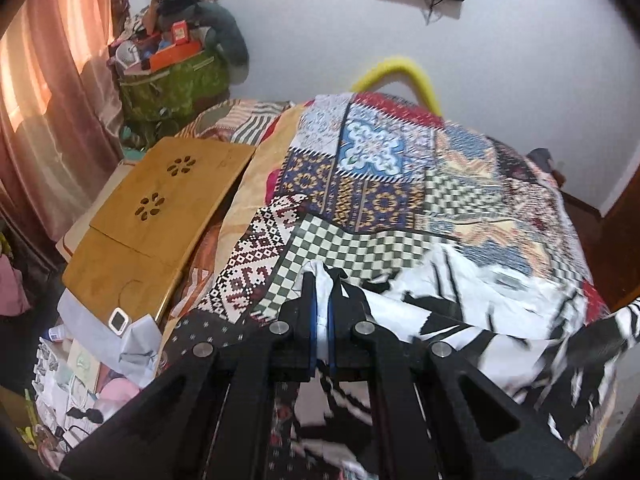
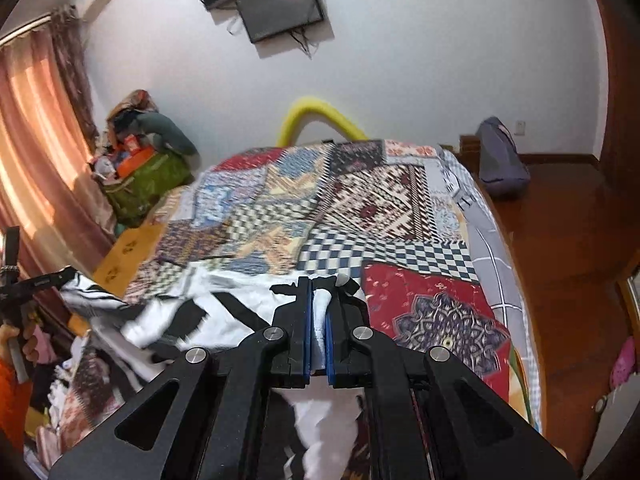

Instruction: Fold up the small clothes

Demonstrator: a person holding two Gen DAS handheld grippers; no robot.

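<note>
Between the blue pads of the left tongs a bunched edge of the garment is pinched tight; the right tongs are likewise closed on another white fold of it. The black-and-white cloth is stretched between them, low over the quilt on the bed. It is judged light, limp and apt to sag or slip, so corners or hems are best gripped and kept taut. Farther off, a wooden lap desk is seen beside the bed, and a screen on the wall. No legible writing or brand can be made out.
</note>
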